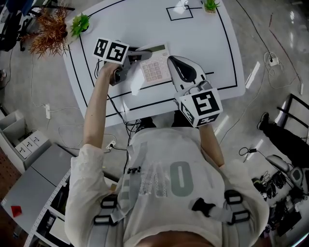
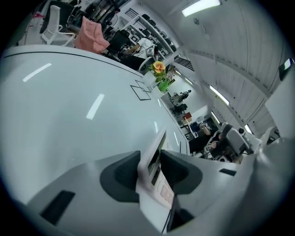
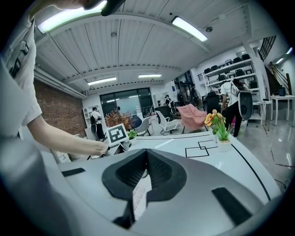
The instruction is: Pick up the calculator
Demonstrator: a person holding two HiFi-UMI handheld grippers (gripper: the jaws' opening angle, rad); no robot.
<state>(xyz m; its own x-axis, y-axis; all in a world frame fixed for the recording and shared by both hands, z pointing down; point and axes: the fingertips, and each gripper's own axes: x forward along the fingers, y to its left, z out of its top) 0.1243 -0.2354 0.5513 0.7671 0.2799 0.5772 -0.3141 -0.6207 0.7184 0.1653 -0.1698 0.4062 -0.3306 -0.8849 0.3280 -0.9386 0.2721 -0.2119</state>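
The white calculator (image 1: 154,70) with pale keys lies on the white table (image 1: 203,38) inside a black outline. My left gripper (image 1: 137,61) is at its left edge. In the left gripper view the calculator (image 2: 156,177) stands edge-on between the dark pads (image 2: 124,173), and both pads press on it, so my left gripper (image 2: 153,159) is shut on it. My right gripper (image 1: 172,61) sits at the calculator's right side. In the right gripper view its pads meet at the tips (image 3: 146,153), and the calculator's keys (image 3: 140,196) show below them.
A dried orange plant (image 1: 48,26) and a green plant (image 1: 79,23) stand at the table's far left. A flower pot (image 1: 210,5) stands beside a small black square outline (image 1: 179,12) at the far end. The table's near edge is close to the person's body.
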